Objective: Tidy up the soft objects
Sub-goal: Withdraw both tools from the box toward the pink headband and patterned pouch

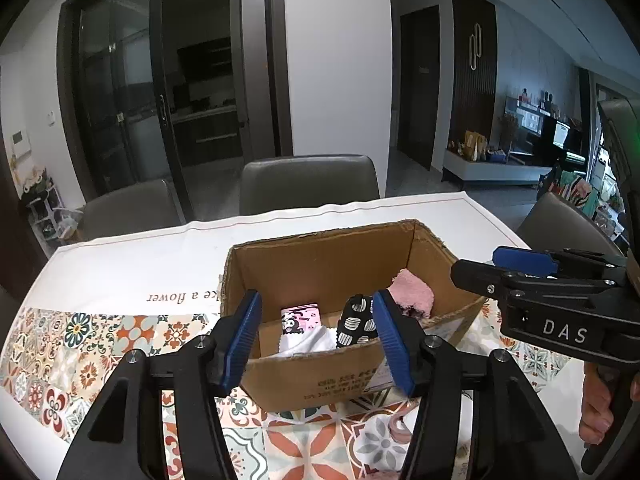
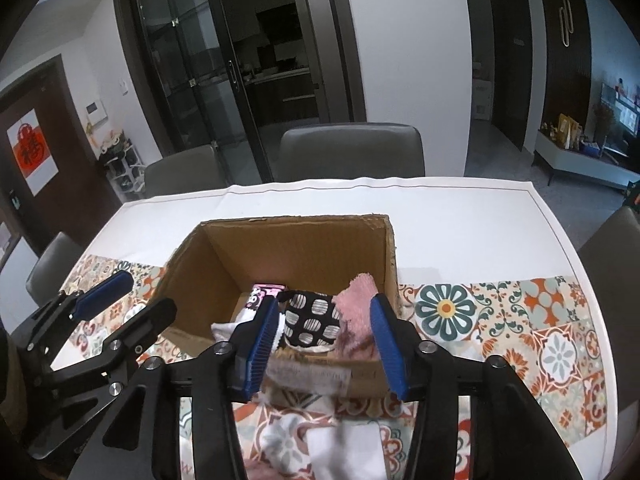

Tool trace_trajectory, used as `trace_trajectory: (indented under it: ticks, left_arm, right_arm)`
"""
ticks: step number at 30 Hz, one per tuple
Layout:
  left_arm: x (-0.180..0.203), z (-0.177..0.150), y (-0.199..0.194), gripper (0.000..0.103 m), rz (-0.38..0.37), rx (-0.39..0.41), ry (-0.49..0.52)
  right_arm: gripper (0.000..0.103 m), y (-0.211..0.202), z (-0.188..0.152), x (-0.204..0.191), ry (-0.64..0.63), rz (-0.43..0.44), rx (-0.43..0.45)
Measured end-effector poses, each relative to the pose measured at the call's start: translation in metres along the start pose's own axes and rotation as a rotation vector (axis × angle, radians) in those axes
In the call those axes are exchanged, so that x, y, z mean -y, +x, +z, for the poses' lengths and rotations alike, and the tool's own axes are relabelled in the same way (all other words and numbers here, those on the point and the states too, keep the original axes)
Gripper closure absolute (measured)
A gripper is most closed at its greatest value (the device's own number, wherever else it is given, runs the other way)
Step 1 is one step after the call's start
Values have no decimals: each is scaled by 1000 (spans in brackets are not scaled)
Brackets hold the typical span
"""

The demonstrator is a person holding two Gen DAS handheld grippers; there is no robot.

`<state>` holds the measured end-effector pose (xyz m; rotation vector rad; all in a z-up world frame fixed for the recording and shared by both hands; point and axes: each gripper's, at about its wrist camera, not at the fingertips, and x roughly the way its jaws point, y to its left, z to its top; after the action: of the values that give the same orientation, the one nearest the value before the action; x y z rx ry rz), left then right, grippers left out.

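Dim, bluish indoor light; heavy fisheye edge distortion.

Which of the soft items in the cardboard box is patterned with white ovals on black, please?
The black sock, lying in the middle of the cardboard box, between the fluffy pink cloth at the right and the white cloth at the left.

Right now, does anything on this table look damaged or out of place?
The cardboard box has ragged, torn top edges with no flaps. A white cloth lies outside it on the patterned runner, near the right gripper. Nothing looks spilled.
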<state>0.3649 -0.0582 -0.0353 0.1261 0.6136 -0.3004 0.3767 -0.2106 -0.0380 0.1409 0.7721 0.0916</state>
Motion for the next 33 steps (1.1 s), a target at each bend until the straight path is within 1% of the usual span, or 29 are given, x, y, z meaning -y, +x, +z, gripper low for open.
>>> trace_trajectory:
  ticks: [8,16,22,29,33]
  left_arm:
    - [8,-13,-29,39,11,14,6]
    - [14,-30,-51,33,19,4,7]
    - [21,-48,-64,30,35,-13,26]
    - [25,-64,-73,28,23,-46,2]
    - [26,-75,-79,19,20,-51,-15]
  right_arm:
    - [48,-24,-12,-2,-2,-4,1]
    - [48,-41,-35,-2,6,-19,-16]
    - [48,-51,-50,0,9,-38,-25]
    - [48,-63,-65,-1,-5,-50,-25]
    - [48,-68,-73,0,3,-44,-30]
